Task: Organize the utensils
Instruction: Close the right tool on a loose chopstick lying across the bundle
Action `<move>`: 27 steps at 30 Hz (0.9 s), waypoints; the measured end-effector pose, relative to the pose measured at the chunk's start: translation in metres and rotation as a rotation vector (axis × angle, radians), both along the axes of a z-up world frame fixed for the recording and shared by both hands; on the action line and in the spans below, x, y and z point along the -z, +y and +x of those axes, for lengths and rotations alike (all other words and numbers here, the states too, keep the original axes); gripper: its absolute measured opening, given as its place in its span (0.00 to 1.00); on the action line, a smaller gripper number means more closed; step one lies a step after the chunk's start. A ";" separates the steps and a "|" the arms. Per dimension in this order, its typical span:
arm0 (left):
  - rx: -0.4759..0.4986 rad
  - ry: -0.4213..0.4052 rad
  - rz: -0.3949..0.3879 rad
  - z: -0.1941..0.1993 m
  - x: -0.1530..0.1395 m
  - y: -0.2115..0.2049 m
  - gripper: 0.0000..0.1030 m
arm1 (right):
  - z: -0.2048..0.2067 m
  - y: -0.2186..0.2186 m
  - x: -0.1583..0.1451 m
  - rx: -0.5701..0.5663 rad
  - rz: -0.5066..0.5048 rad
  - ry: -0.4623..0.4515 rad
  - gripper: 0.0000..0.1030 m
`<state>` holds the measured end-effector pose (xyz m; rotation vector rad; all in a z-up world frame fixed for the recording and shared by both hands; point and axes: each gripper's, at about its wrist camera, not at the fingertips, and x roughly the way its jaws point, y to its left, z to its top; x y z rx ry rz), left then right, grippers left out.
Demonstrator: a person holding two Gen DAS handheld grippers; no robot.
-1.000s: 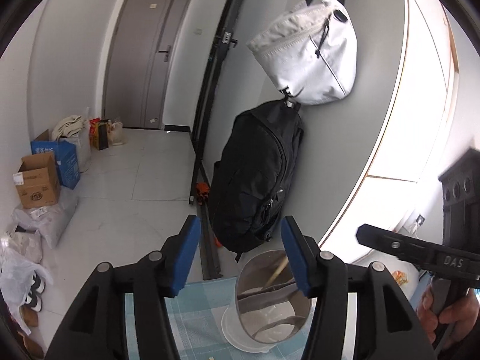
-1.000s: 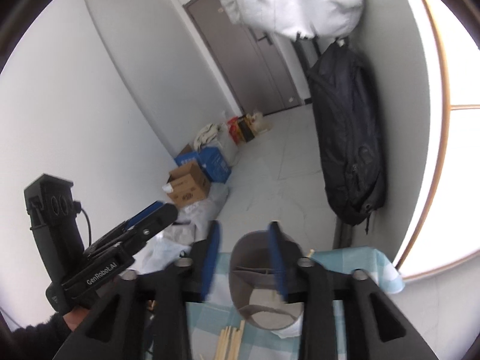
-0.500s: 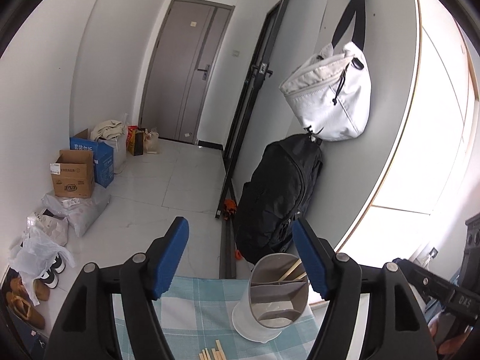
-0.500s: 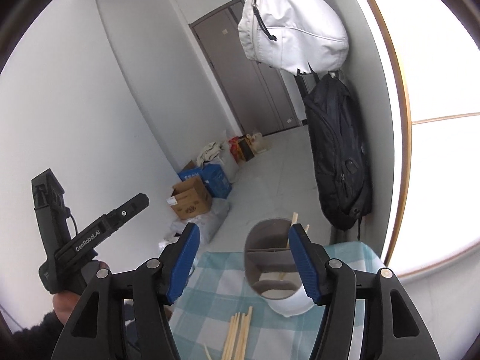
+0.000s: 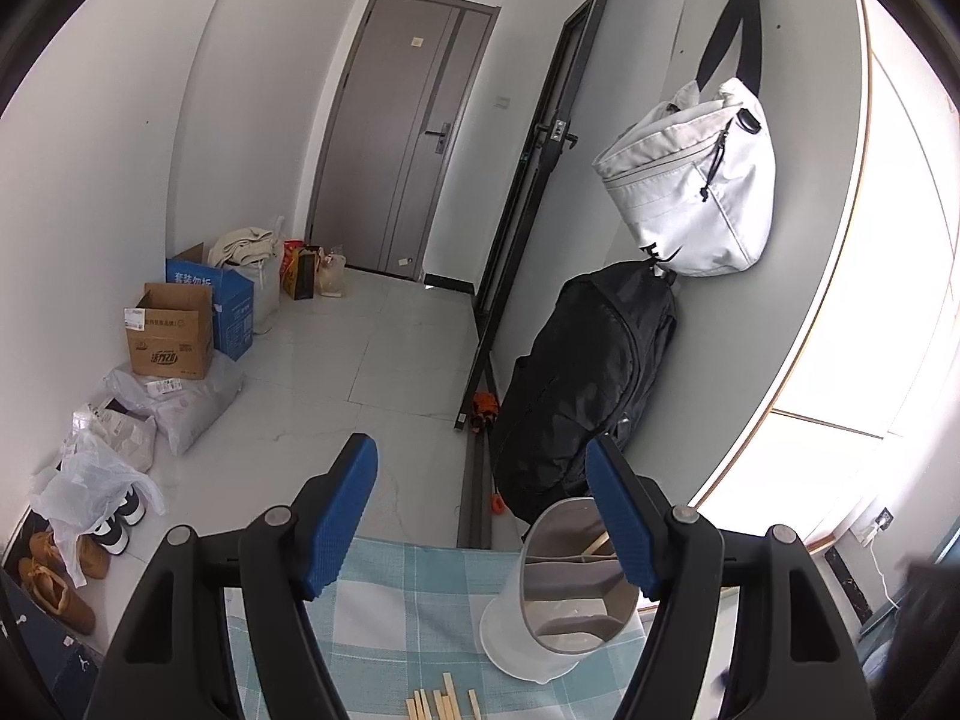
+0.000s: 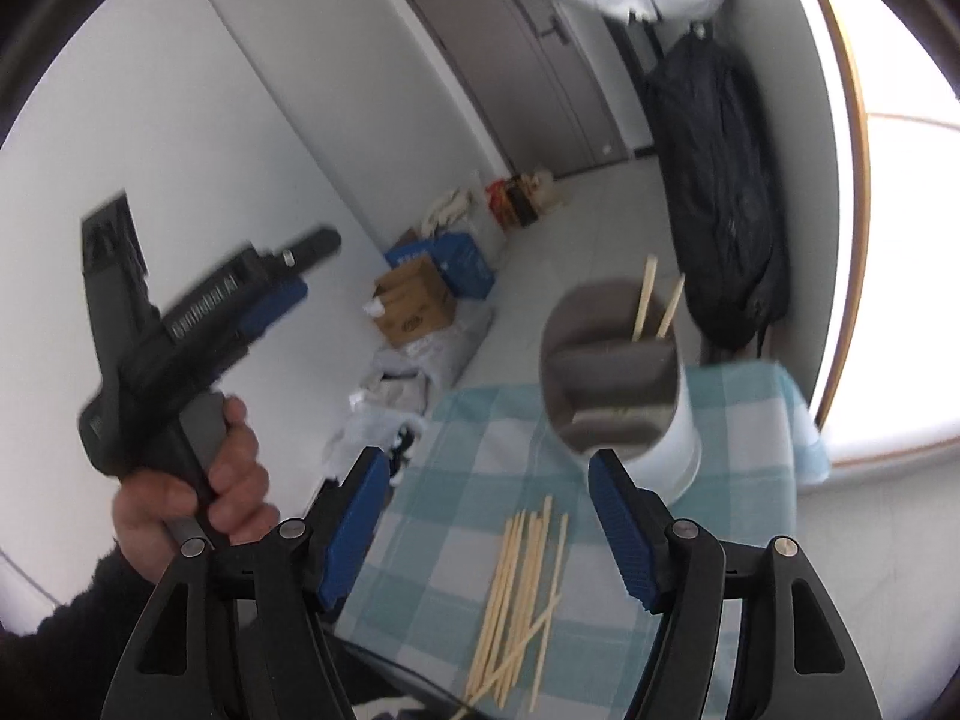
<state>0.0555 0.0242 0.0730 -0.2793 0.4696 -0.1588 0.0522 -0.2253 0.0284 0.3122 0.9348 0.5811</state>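
The chopsticks (image 6: 522,594) lie in a loose bundle on the checked cloth (image 6: 456,516) of the counter, long axes running near to far, slightly fanned at the near ends. Just beyond them stands the utensil holder (image 6: 624,396), a white cylinder with grey dividers; two chopsticks (image 6: 654,300) already stand in its far right compartment.

The right hand-held gripper (image 6: 486,516) hangs directly over the bundle, tilted down toward it, so this hand looks the nearer one for the next pick. Its jaws have just been opening and stand apart with nothing between them. Since the sticks run along the pointing direction, the blue pads would close across their width, which should suit a pinch.

The left hand-held gripper (image 5: 483,516) sits farther back and to the left, jaws also just opened and empty, with only the far tips of the sticks showing at the bottom of its view.
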 end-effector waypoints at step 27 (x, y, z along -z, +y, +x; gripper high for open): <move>-0.034 0.034 -0.100 0.014 0.026 0.020 0.66 | -0.035 -0.020 0.167 0.255 0.043 0.599 0.36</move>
